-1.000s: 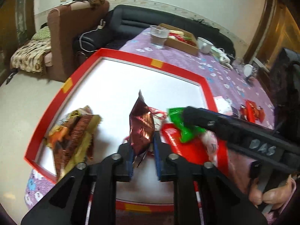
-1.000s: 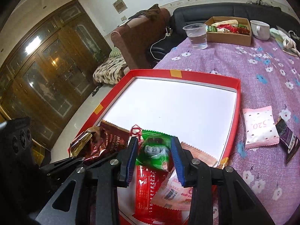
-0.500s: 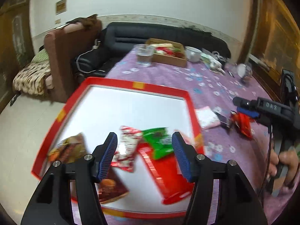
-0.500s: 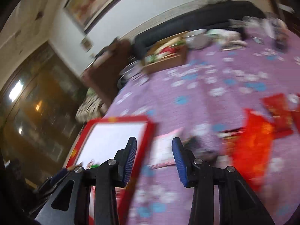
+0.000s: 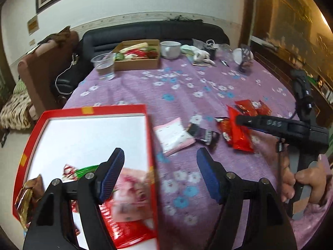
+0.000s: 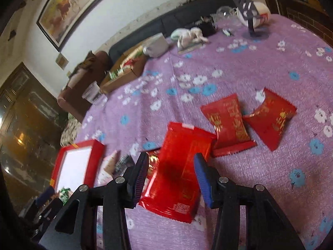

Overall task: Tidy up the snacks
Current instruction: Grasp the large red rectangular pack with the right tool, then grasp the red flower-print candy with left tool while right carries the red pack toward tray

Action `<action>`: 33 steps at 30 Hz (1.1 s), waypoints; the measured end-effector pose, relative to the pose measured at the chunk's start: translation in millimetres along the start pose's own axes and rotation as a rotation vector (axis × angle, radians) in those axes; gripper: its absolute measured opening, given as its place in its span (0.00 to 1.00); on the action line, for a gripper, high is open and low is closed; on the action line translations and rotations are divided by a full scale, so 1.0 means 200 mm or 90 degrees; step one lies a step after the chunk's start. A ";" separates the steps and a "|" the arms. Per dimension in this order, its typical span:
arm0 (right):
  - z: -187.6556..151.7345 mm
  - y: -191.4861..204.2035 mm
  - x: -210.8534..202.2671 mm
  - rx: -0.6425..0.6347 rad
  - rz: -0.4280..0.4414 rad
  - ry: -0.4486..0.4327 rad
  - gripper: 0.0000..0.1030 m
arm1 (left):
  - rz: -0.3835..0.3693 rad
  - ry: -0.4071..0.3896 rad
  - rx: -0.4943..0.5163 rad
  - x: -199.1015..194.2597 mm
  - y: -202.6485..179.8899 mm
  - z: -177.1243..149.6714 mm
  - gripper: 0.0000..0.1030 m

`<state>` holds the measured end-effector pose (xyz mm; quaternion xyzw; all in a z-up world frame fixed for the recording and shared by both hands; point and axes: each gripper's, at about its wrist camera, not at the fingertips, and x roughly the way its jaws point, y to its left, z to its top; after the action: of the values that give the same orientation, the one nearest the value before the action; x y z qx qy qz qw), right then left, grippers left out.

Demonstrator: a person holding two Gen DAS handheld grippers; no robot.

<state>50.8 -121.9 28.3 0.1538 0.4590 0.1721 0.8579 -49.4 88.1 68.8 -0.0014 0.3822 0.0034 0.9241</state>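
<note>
The red-rimmed white tray (image 5: 147,137) holds several snack packets at its near end, among them a red packet (image 5: 127,231) and a green one (image 5: 87,169). My left gripper (image 5: 161,177) is open and empty over the tray's right rim. My right gripper (image 6: 171,176) is open and empty, its jaws either side of a large red packet (image 6: 179,179) on the purple cloth. Two smaller red packets (image 6: 228,123) (image 6: 270,117) lie beyond it. A pink packet (image 5: 172,137) and a dark packet (image 5: 200,132) lie between the tray and the red packets. The tray also shows in the right wrist view (image 6: 95,162).
A cardboard box of snacks (image 5: 137,56), a clear plastic cup (image 5: 103,65), a white mug (image 5: 170,49) and small clutter stand at the table's far end. A black sofa (image 5: 152,31) and a brown armchair (image 5: 47,66) are behind.
Both grippers let go of their packets in the tray and opened. The right gripper swung right to the red packets on the cloth. The left gripper pulled back and turned right.
</note>
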 end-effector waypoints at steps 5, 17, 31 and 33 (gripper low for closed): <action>-0.02 0.03 0.01 -0.030 -0.024 -0.001 0.56 | -0.013 0.018 0.028 0.05 -0.12 0.00 0.70; -0.03 0.01 0.04 -0.055 -0.056 0.025 0.49 | -0.032 0.040 0.061 0.09 -0.25 0.01 0.70; 0.09 -0.30 -0.19 0.150 0.103 -0.063 0.49 | -0.067 0.097 0.120 0.40 -0.53 0.18 0.69; 0.11 -0.33 -0.22 0.168 0.106 -0.080 0.49 | -0.058 0.111 0.136 0.47 -0.58 0.19 0.69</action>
<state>55.5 -202.9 44.3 0.3129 0.4092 0.1705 0.8400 44.4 -26.5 30.0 0.0796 0.4589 -0.0797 0.8813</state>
